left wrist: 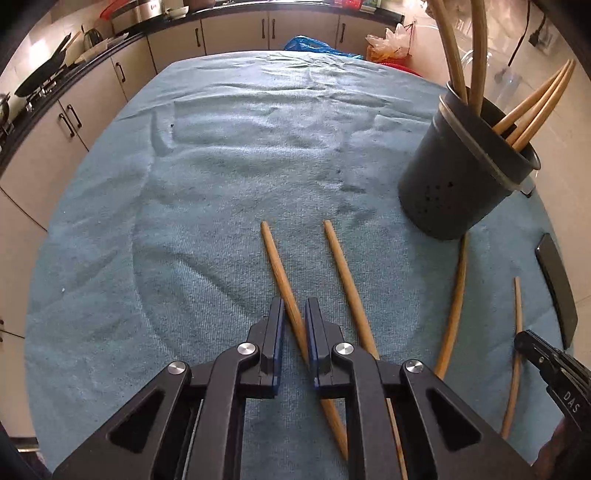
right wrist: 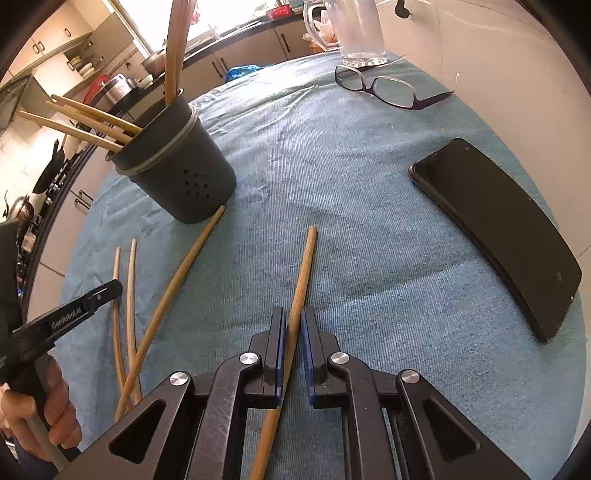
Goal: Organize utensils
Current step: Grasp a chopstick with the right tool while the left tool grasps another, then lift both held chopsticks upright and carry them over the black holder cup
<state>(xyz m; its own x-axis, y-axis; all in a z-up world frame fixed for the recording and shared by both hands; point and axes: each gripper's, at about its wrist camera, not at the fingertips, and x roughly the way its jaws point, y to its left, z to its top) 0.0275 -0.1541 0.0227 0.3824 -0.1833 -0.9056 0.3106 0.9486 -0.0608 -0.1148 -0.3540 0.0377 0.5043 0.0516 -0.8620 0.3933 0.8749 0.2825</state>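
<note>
A dark grey utensil holder (left wrist: 465,166) stands at the right with several wooden chopsticks in it; it also shows in the right wrist view (right wrist: 181,166). My left gripper (left wrist: 294,306) is shut on a wooden chopstick (left wrist: 280,277) lying on the blue cloth. A second chopstick (left wrist: 343,280) lies just right of it, two more (left wrist: 454,314) further right. My right gripper (right wrist: 293,314) is shut on a wooden chopstick (right wrist: 304,266) on the cloth. Loose chopsticks (right wrist: 173,288) lie to its left, by the holder.
A blue cloth (left wrist: 221,166) covers the table. A black phone (right wrist: 498,229) lies at the right, glasses (right wrist: 384,88) and a clear jug (right wrist: 358,33) at the far edge. Kitchen cabinets and a counter stand behind.
</note>
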